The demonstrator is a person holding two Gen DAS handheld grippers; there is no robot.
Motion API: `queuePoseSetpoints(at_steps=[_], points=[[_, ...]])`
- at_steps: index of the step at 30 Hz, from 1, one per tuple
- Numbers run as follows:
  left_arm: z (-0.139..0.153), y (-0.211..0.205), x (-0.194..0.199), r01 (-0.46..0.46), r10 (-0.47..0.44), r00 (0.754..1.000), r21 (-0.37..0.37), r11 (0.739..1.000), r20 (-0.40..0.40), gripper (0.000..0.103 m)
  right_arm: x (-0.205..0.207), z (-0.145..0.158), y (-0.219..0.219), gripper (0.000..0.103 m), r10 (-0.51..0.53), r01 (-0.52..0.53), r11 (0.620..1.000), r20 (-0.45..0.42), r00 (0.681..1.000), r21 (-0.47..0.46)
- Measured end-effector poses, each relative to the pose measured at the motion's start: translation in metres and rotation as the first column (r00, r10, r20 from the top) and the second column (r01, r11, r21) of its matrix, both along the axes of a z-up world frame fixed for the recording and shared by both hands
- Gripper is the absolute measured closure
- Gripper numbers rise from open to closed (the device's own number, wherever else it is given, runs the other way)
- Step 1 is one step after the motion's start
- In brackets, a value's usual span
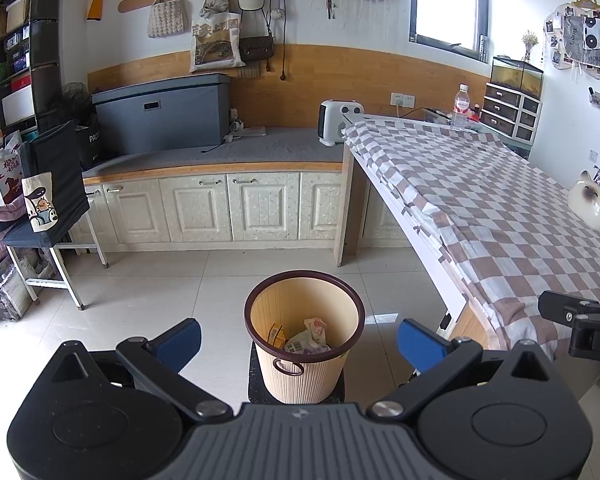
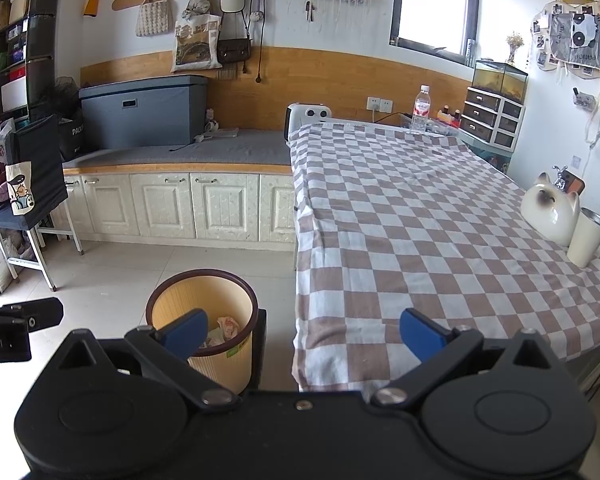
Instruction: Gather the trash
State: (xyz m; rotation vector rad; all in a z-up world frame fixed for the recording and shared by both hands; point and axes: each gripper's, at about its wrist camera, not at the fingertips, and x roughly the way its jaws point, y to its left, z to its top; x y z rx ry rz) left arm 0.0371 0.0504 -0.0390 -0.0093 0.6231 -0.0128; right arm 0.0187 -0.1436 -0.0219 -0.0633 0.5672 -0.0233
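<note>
A beige ribbed waste bin (image 1: 304,376) with a dark brown rim stands on the tiled floor beside the table, and crumpled wrappers (image 1: 310,336) lie inside it. My left gripper (image 1: 299,342) hovers above the bin, open, with nothing between its blue fingers (image 1: 180,342). In the right wrist view the same bin (image 2: 224,364) sits low on the left, with trash (image 2: 224,330) showing inside. My right gripper (image 2: 303,334) is open and empty over the near corner of the checked tablecloth (image 2: 440,224). Each gripper's black body shows at the edge of the other's view.
On the table's far side are a white cat figurine (image 2: 550,212), a white tumbler (image 2: 586,236) and a water bottle (image 2: 420,110). A cabinet counter (image 1: 220,152) with a grey box and a heater (image 1: 338,122) runs along the wall. A chair (image 1: 52,200) with bags stands left.
</note>
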Motion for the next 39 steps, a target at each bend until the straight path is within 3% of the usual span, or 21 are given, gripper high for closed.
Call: queuePoseSetpoints(at_steps=[39], points=[[-0.0011, -0.0073, 0.0003, 0.006, -0.006, 1.000, 0.003, 1.000, 0.002, 0.000, 0.0004, -0.0024, -0.0010, 0.000, -0.003, 0.003, 1.000, -0.002, 1.000, 0.005]])
